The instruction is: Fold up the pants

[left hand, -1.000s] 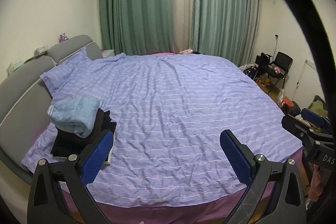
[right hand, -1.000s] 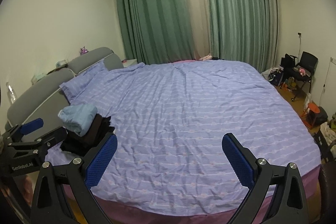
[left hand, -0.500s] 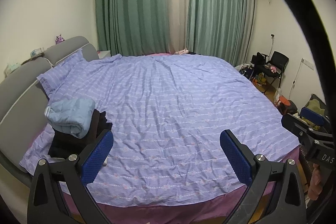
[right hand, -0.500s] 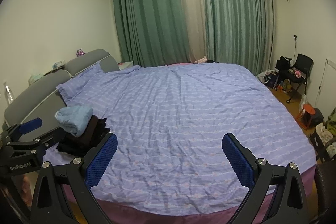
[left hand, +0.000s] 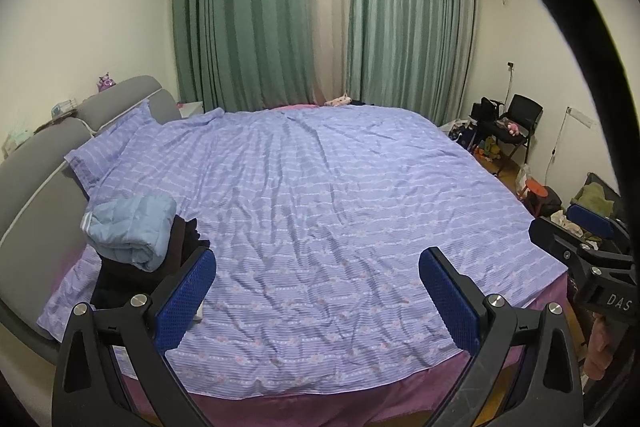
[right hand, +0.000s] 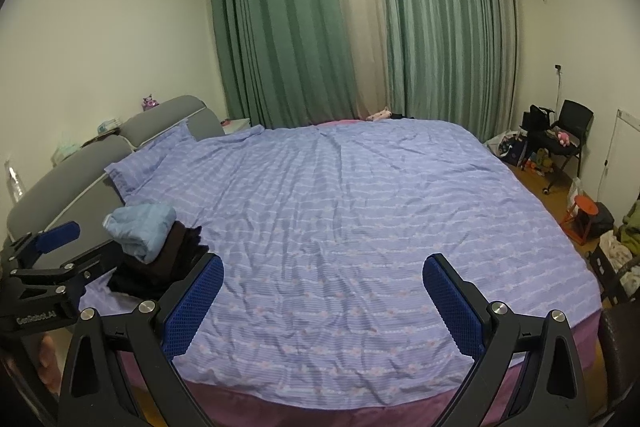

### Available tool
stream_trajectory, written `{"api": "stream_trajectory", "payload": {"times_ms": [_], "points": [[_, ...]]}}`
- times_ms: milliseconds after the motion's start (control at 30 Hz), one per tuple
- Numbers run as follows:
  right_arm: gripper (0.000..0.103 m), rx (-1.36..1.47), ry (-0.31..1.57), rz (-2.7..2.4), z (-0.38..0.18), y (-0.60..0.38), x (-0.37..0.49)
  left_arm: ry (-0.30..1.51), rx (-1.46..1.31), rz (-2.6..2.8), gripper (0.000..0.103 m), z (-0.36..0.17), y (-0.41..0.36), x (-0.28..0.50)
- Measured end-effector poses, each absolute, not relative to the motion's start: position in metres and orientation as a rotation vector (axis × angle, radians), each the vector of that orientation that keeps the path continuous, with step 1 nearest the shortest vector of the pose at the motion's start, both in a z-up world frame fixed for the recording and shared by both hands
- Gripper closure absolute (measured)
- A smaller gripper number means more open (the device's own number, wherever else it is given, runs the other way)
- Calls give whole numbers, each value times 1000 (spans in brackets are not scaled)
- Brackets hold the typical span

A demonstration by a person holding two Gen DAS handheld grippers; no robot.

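A stack of folded clothes sits at the bed's near left corner: a light blue folded garment (left hand: 130, 227) on top of dark folded ones (left hand: 184, 247). The stack also shows in the right wrist view (right hand: 142, 229). My left gripper (left hand: 318, 289) is open and empty, held above the near edge of the bed. My right gripper (right hand: 324, 293) is open and empty too, beside it. Each gripper shows at the edge of the other's view. No loose pants show on the bed.
The wide bed (left hand: 340, 195) has a purple striped cover and a grey headboard (left hand: 36, 179) at left. Green curtains (left hand: 248, 11) hang behind. A black chair (left hand: 516, 123), an orange stool (right hand: 582, 213) and clutter stand on the floor at right.
Both grippers have tilted up and drawn back a little, so more of the curtains and walls shows. Both stay open and empty.
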State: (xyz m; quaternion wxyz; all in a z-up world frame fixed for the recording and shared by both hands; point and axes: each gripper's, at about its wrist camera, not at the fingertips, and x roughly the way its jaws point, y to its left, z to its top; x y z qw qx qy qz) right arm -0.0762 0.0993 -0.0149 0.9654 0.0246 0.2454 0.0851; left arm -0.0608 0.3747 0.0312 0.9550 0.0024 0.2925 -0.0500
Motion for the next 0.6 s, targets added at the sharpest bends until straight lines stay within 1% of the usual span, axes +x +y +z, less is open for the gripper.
{"api": "stream_trajectory", "payload": {"times_ms": [600], "points": [[3,50,507,156,-17,101,-78,594,14,-123,0,32,365,-66]]}}
